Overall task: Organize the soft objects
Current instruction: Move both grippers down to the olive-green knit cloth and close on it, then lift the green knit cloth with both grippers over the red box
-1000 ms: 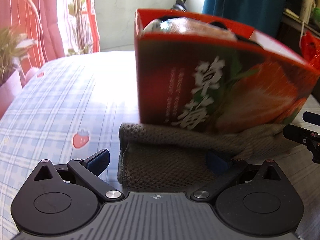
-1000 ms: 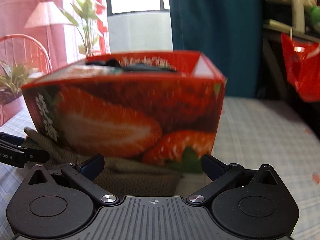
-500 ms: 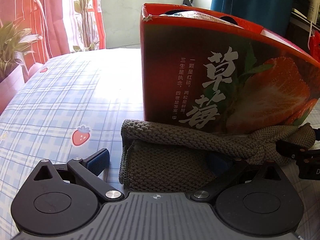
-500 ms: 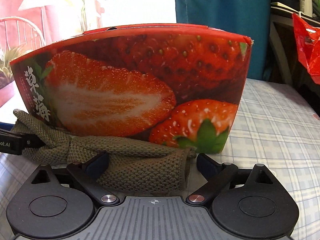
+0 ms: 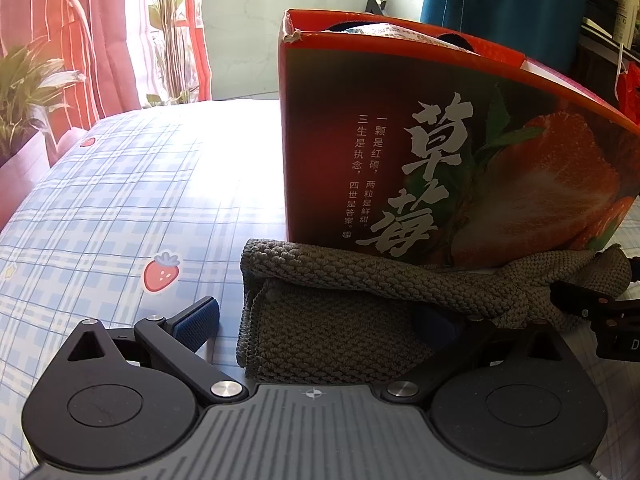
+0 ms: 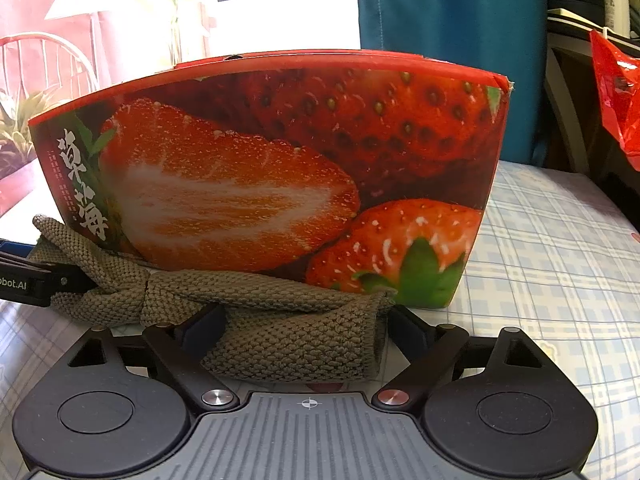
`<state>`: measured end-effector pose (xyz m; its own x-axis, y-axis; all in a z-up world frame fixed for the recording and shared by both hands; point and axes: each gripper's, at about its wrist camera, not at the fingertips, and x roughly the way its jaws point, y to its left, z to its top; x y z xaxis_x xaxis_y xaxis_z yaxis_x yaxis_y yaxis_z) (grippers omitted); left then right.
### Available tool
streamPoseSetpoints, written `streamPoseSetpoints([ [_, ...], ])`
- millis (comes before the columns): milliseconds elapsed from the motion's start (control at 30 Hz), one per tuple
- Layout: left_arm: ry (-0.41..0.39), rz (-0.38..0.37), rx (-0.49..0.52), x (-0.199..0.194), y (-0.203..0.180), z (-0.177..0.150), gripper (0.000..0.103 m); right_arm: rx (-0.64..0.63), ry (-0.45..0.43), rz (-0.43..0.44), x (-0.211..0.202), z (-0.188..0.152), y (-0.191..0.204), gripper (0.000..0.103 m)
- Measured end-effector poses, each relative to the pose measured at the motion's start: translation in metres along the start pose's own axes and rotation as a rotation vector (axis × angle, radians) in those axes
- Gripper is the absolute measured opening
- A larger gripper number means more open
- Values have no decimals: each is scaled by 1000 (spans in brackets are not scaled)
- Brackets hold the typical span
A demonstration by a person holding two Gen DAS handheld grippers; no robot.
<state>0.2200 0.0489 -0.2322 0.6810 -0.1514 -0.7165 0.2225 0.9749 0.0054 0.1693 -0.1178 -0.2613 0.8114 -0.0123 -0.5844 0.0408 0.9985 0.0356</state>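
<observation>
A: Olive knit cloth (image 6: pixel 296 340) lies between the right gripper (image 6: pixel 304 328) jaws, which are closing; pads not yet pressing. Left gripper (image 5: pixel 320 320) jaws stand wide around its other end.

B: Orientation?

A: Rolled, long axis running side to side along the foot of the strawberry box (image 6: pixel 280 160), touching it, on the plaid bedsheet (image 5: pixel 120 200).

B: Box contents?

A: Open top; something dark and pale inside, unidentifiable.

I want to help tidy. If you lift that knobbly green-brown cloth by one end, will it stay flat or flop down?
Probably flop: the knitted cloth already lies folded and bunched against the strawberry box. Its bumpy weave should grip well. It looks light, though I can't be sure.
</observation>
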Motion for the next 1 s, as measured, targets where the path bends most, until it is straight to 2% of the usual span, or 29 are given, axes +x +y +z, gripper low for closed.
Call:
streamPoseSetpoints([
  [133,-4,-1,-1,-2,-1,-2,101,-1,-2,1,0,0,0,86],
  [400,-10,-40,17,-10,-5,-7,84,10,15,-7,-1,2,2,80],
  [567,-12,-64,20,-16,-7,-12,75,31,28,0,-7,4,5,66],
  [600,-12,-68,19,-18,-7,-13,73,36,30,2,-9,4,5,60],
  [700,-14,-87,-2,-24,-7,-15,60,44,32,17,-15,2,7,43],
  [733,-17,-100,-6,-25,-8,-16,50,50,31,25,-17,1,6,36],
  [767,-18,-119,-12,-27,-8,-17,41,58,32,39,-19,0,6,33],
  [833,-13,-154,-31,-30,-8,-20,33,73,33,55,-22,-2,4,24],
  [900,-14,-174,-46,-33,-8,-24,30,83,23,67,-27,-6,3,19],
  [1000,-18,-190,-71,-38,-9,-32,27,86,-8,88,-39,-14,1,18],
])
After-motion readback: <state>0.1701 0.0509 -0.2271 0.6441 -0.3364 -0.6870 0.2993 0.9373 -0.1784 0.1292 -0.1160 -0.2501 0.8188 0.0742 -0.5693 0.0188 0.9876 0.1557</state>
